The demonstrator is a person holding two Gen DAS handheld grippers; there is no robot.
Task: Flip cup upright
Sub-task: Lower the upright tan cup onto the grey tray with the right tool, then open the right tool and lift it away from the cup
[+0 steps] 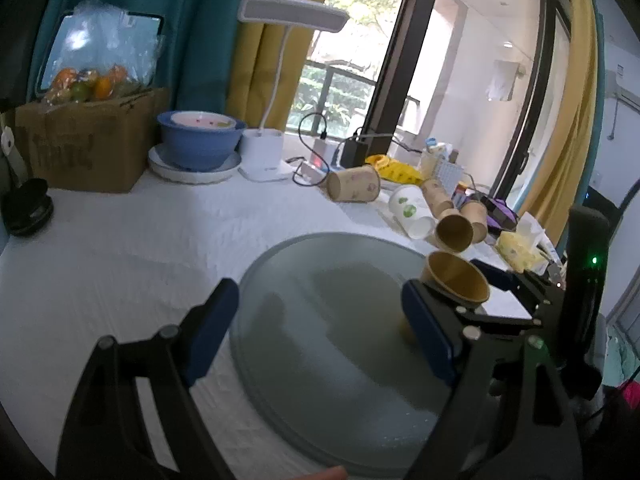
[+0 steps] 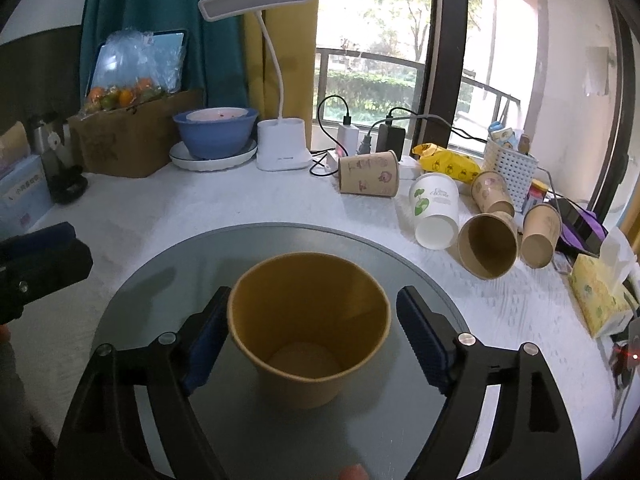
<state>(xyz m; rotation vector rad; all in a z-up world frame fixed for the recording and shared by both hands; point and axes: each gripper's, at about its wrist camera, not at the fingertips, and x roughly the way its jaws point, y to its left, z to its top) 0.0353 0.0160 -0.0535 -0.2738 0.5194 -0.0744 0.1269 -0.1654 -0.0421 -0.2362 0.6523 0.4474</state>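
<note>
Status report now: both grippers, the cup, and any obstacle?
Left gripper open, empty, over glass disc. Right gripper open around brown cup; pads apart from wall. Cup upright on disc, mouth up. Nothing in the way; other cups lie beyond disc.

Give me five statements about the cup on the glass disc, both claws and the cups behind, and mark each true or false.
1. The brown paper cup stands upright, mouth up, on the round glass disc. True.
2. The right claw is clamped tight on the cup. False: its fingers flank the cup with a visible gap on the right side, so it reads as open.
3. The left claw holds a cup. False: it is open and holds nothing.
4. The white cup with the green leaf print lies on its side behind the disc. True.
5. The desk lamp stands inside the blue bowl. False: it stands beside the bowl, on its own white base.
</note>
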